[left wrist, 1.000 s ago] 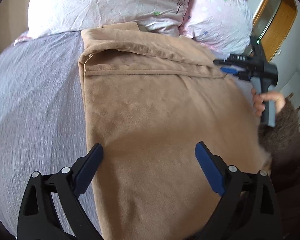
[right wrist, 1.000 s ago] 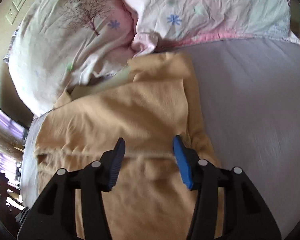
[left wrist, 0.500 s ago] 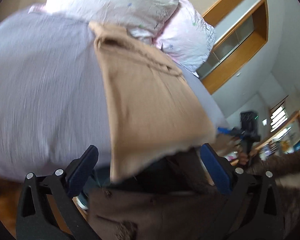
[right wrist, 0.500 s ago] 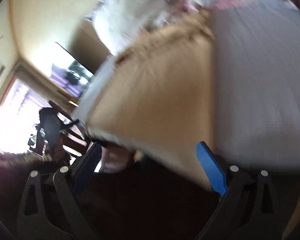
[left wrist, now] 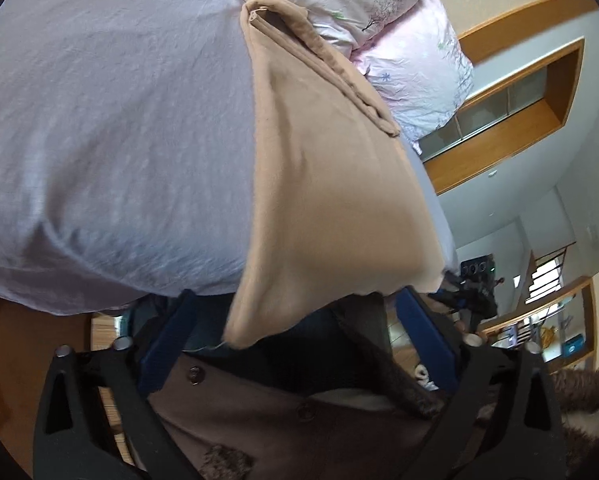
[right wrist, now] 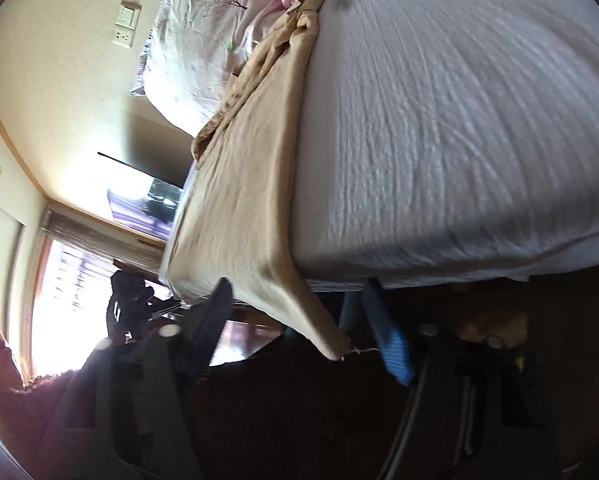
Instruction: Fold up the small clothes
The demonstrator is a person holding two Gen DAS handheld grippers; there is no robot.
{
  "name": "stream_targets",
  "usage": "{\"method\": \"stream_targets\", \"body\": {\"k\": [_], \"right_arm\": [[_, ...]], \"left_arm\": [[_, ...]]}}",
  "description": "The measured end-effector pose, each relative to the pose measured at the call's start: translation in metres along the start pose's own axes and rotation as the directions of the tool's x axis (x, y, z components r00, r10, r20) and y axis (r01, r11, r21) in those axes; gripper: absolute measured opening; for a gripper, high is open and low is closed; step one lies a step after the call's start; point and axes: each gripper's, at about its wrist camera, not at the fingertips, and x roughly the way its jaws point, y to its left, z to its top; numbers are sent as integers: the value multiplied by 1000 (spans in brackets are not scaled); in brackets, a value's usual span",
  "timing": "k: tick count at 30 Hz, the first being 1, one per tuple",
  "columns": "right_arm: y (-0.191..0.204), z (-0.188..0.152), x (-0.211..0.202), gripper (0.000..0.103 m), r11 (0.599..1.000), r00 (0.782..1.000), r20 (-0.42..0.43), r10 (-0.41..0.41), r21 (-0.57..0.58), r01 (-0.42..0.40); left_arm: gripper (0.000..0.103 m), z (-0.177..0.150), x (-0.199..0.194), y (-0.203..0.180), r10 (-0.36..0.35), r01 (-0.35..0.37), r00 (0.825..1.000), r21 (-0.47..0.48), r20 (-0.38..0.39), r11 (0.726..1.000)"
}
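Broadly, a bed with a pale lilac sheet filled most of both views, its near edge dropping away just ahead of the two claws. On top of it lay the tan garment, spread flat in a long strip running from the pillows down to that near edge. Its far end was bunched and folded over against the pillows, which were white and pink with small flower and tree prints. Its near end spilled past the mattress edge, and one corner hung free in the air.

In the right wrist view the same garment ran along the left side of the bed, with its loose corner drooping just ahead of the right claw, a thread trailing from the tip.

The left claw stood released, its blue-padded fingers spread wide on either side of the hanging corner, touching no cloth. The right claw was likewise released, fingers well apart, the corner lying between them but not pinched.

Below the left claw a brown buttoned coat filled the bottom of the view. On the wall beyond the pillows, the right wrist view showed a light switch panel.
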Motion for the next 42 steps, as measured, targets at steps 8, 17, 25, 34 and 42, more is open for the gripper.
{"method": "stream_targets", "body": {"k": [8,17,25,34,42], "right_arm": [[28,-2,-6,7,992,998,-11,61,-110,-62],[110,106,-30,7,957,971,203,126,-284,-65],[67,270,68,7,996,945,316,-89,55,75],[35,302,96,7,985,947,299,-121,153,77],[24,302,107,7,984,951,290,-107,168,59]], "left_arm": [[10,3,3,13,-98,92,995,-162,-29,982],[10,103,-43,-36,-61,61,988,6,144,998],[9,276,8,39,114,-35,947,-254,301,967],[12,250,25,8,-51,56,992,-40,117,998],[98,177,46,-129,327,-392,920,555,217,734]]}}
